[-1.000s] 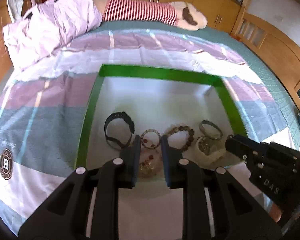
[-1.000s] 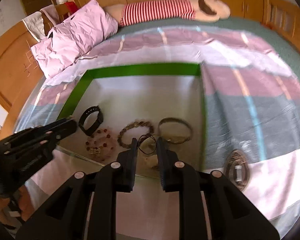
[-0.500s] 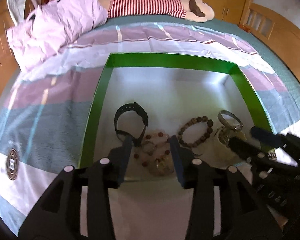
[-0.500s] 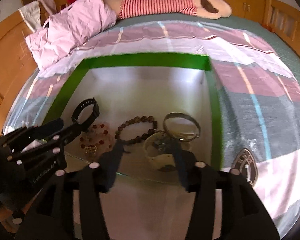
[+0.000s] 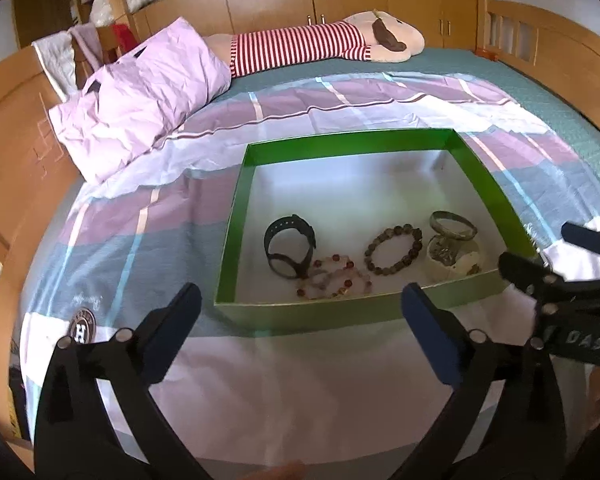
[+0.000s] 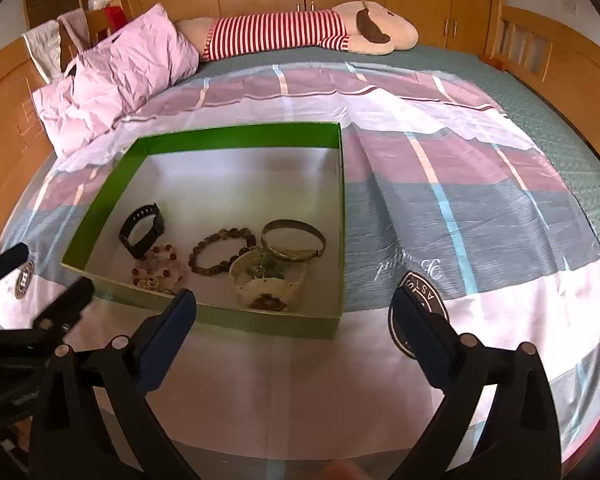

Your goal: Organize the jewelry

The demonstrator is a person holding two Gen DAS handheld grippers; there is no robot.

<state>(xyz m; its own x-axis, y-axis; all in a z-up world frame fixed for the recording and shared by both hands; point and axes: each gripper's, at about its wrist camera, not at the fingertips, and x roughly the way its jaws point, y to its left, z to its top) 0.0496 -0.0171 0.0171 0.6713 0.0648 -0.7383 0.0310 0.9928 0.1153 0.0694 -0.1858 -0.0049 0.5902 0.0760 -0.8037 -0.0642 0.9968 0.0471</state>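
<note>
Green box [image 5: 236, 240] on the bed [image 5: 260, 380] holds five pieces along its near side: one black watch [image 5: 289, 249], one red-bead bracelet [image 5: 334, 280], one brown-bead bracelet [image 5: 394, 249], one metal bangle [image 5: 452, 226] and one cream bangle [image 5: 454, 258]. Left tool [image 5: 298, 318] and right tool [image 6: 294, 316]: jaws opening, wide apart, nothing between them, both short of the box. Judgement: all light; beads limp, pinch the strand; bangles stiff and slippery, grip across the rim.
</note>
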